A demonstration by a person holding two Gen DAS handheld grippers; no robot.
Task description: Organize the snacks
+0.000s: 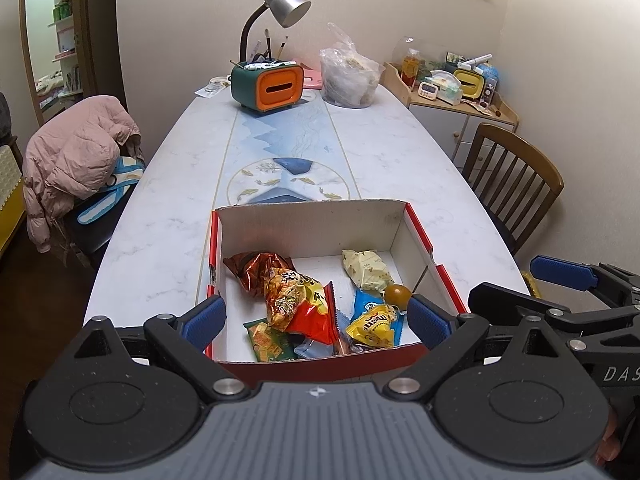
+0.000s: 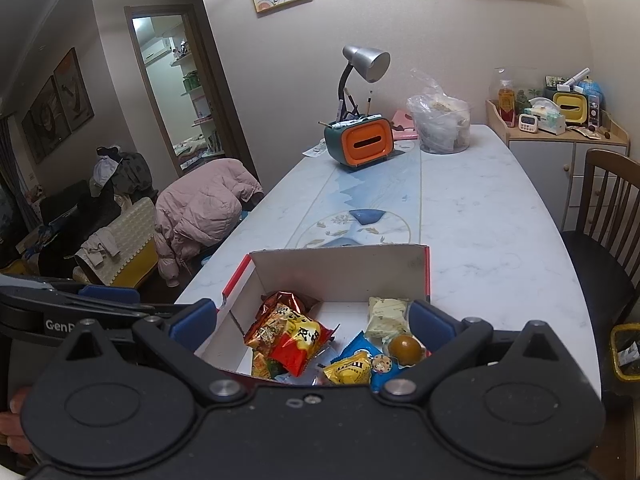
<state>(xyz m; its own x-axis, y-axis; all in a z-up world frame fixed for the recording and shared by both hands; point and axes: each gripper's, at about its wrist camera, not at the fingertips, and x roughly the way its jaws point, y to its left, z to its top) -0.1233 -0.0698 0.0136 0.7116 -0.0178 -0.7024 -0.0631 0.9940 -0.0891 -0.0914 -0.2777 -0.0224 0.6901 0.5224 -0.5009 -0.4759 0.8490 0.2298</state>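
- Evidently the gathering step is nearly over: the snacks lie inside the box (image 1: 312, 232), which sits on the tabletop (image 1: 172, 184) at its near end.
- Inside the box, a red-orange bag (image 1: 296, 300) lies toward the left wall, a pale packet (image 1: 366, 268) near the far right corner, a yellow packet (image 1: 372, 326) and a small brown ball (image 1: 397, 294) by the right wall.
- The left hand-held gripper (image 1: 318, 318) hangs over the box's near edge, jaws spread wide, holding nothing.
- The right hand-held gripper (image 2: 312, 320) hovers likewise over the box, fully spread and empty.
- Whether any snack remains outside the box cannot be told; none shows on the tabletop beyond it.
- Next move, as I judge it: either tidy the loose heap inside the box, which calls for lowering one gripper between the walls without snagging the cardboard, or draw both back.
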